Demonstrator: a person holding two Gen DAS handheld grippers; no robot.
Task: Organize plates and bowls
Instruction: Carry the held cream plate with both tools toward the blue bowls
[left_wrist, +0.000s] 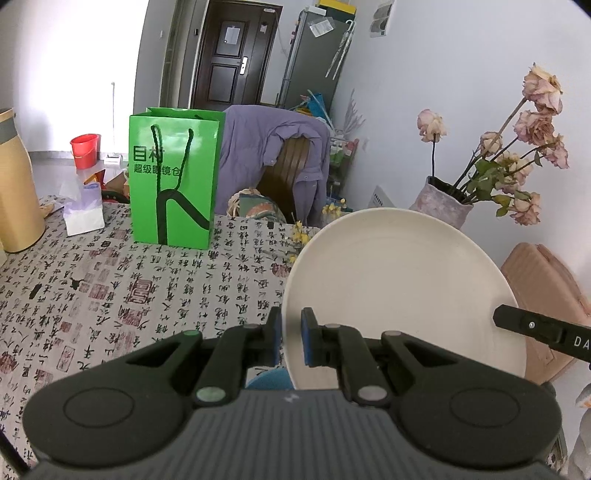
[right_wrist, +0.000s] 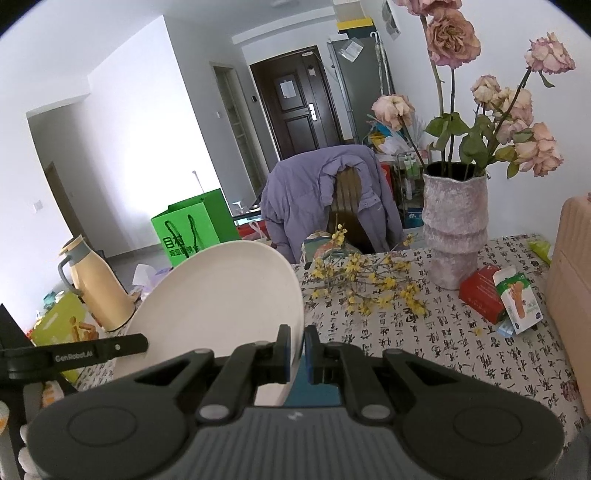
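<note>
A large cream plate is held tilted above the calligraphy-print tablecloth. My left gripper is shut on its left rim, blue pads on both faces. In the right wrist view the same plate lies to the left, and my right gripper is shut on its right rim. Each view shows the other gripper's black finger at the plate's far edge: the right one and the left one. A blue object sits under the plate, mostly hidden.
A green paper bag and a tissue pack stand at the far left. A vase of dried roses, yellow flower sprigs and small cartons fill the right. A cream jug stands left, with a jacket-draped chair behind the table.
</note>
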